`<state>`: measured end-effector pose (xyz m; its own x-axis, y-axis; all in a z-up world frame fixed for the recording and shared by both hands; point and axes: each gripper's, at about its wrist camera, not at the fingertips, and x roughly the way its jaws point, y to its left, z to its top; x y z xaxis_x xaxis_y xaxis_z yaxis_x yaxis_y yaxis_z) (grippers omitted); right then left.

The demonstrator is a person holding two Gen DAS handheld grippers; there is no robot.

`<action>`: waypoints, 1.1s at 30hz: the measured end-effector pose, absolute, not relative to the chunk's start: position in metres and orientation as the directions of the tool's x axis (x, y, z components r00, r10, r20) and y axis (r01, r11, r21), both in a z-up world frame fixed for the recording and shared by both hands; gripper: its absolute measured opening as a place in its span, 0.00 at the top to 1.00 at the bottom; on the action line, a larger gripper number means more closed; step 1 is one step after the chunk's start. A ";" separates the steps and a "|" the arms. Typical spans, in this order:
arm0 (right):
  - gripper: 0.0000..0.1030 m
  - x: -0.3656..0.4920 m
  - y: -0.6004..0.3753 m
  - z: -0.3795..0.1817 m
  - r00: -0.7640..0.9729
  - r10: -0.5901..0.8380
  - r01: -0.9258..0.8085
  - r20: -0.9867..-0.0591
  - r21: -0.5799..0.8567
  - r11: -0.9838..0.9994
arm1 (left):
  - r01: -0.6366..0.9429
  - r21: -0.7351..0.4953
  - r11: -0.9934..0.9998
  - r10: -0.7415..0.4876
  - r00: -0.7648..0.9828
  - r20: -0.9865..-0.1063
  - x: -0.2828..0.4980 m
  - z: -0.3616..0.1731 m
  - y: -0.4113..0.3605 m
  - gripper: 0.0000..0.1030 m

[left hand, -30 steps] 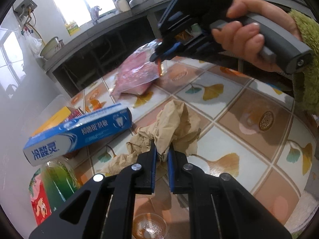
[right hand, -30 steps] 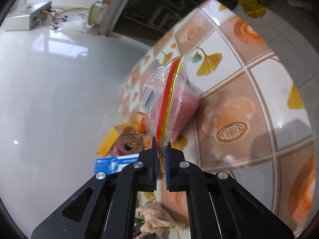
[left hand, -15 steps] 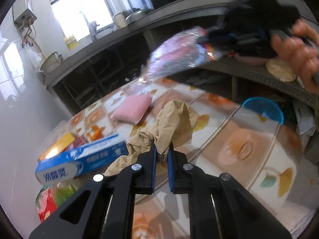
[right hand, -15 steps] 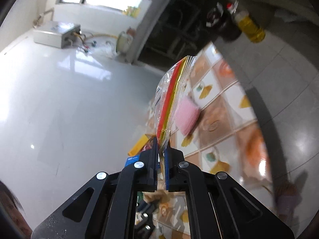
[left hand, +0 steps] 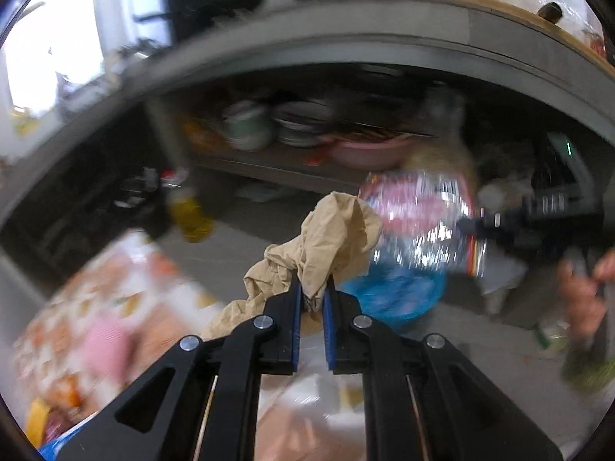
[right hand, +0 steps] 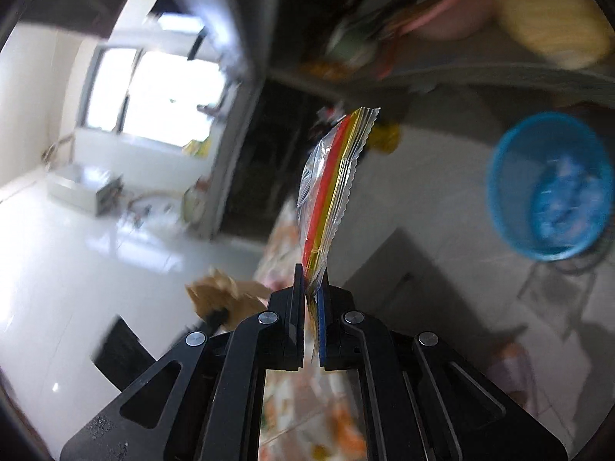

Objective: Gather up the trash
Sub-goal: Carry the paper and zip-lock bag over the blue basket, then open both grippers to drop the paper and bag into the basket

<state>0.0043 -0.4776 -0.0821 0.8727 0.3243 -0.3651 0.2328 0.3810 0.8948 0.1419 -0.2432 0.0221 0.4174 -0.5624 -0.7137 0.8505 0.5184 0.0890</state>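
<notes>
Carrying both pieces of trash toward the blue bin (right hand: 549, 188) on the floor was the step in hand, I judged; best to hold both grips until directly over its rim. Left tool (left hand: 309, 299) was clamped on crumpled tan paper (left hand: 326, 238), held in the air. Right tool (right hand: 311, 288) was clamped on a clear, striped-edge plastic bag (right hand: 334, 180), crinkly and upright.

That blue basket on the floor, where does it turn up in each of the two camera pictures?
Left wrist view: the blue basket sits just right of centre, low, partly hidden behind the crumpled brown paper and the clear plastic bag.
Right wrist view: the blue basket is at the far right, mid-height, fully open to view.
Shared landmark: the pink basin on the shelf behind.
</notes>
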 end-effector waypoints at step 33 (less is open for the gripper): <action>0.50 0.041 -0.566 -0.307 0.583 0.164 0.736 -0.796 0.603 0.307 | 0.789 -0.109 0.605 -0.221 0.035 -0.975 0.229 -0.218 -0.524 0.42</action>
<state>0.0412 -0.5658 -0.3074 0.5834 0.1638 -0.7955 0.7363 0.3069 0.6031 0.2294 -0.5235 -0.2180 0.0355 -0.2213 -0.9746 0.7885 0.6053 -0.1088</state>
